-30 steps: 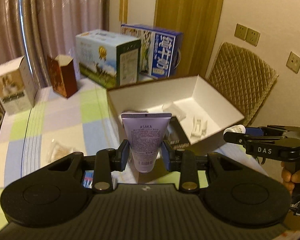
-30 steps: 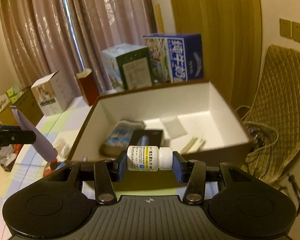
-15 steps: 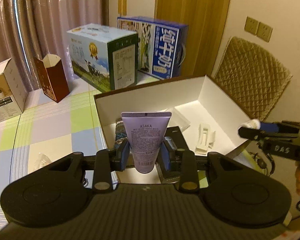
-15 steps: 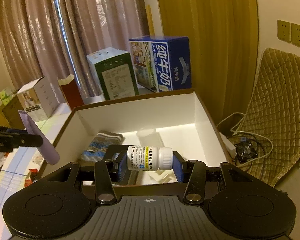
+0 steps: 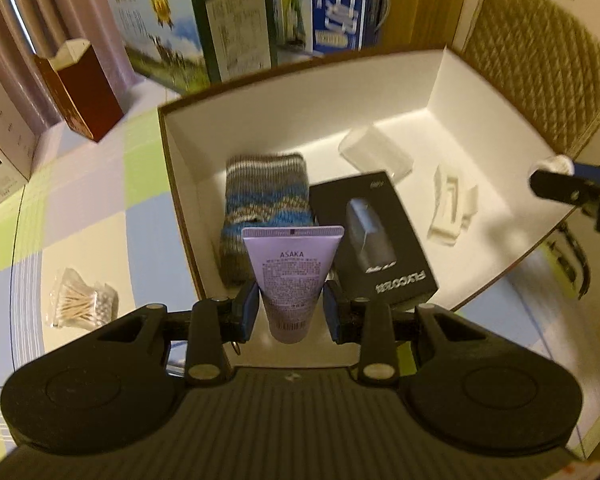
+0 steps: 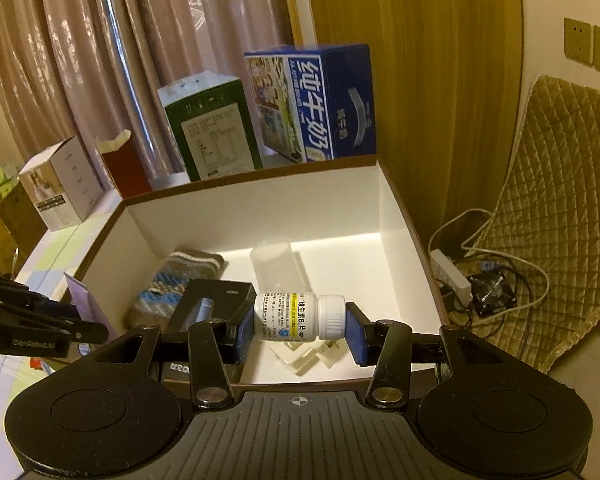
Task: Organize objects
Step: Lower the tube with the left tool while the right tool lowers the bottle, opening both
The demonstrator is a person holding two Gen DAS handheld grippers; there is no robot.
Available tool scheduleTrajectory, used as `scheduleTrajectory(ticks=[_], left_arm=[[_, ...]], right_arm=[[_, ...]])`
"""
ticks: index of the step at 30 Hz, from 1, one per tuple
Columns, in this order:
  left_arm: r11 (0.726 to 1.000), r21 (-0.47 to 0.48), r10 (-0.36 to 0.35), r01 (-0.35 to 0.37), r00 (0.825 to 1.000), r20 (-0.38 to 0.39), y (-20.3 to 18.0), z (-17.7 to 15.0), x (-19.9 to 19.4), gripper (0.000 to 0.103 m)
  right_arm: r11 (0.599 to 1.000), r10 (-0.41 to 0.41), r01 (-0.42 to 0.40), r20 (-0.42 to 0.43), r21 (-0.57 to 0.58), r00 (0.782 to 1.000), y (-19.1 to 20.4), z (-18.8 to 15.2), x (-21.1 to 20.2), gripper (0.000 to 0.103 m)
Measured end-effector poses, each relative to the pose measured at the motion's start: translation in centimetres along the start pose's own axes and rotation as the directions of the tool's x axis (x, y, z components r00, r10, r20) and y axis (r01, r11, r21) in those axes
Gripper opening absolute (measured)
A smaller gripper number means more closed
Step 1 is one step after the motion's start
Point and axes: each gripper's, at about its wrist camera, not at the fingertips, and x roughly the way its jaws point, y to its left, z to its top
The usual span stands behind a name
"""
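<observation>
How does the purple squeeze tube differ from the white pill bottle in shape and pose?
The purple squeeze tube is flat and tapering; the white pill bottle is round. The tube stands with its crimped end up in the left gripper; the bottle lies sideways in the right gripper. Both are clamped over the white open box.

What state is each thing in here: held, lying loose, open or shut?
Left hand-held gripper: shut on purple tube.
Purple tube: held upright over white box.
Right hand-held gripper: shut on pill bottle.
Pill bottle: held sideways, capped.
White box: open.
Knitted sock: lying in box.
Black carton: lying flat, closed.
Cotton swabs: bagged, on table.
</observation>
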Motion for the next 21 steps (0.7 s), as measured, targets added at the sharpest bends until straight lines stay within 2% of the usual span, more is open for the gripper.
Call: scheduleTrajectory(ticks=[4,7,10,21], left_arm=[[1.000,0.010,-0.004,0.005,0.999,-0.038,0.0,0.1,1.3,0.030],[1.000,0.014,0.002,-0.001,1.000,-0.027,0.1,0.3,1.5,0.031],[1.000,0.012,-0.001,0.001,1.000,-0.019,0.2,0.7,1.5,0.038],[1.000,-0.005,-0.015,0.015,1.000,0.006,1.1,0.9,1.0,0.050]], right_arm=[[1.000,0.006,-0.006,-0.018,0.004,1.000,-0.4,0.1,0.6,0.044],[1.000,0.012,-0.012,-0.033,0.003,0.999,-0.5,0.2,1.1,0.044],[1.000,0.022,-0.022,-0.052,0.003,0.998,-0.5,0.3,1.6,0.044],[0.998,0.062,-0.064,-0.115,-0.013,0.991,0.8,0.3,3.6,0.044]])
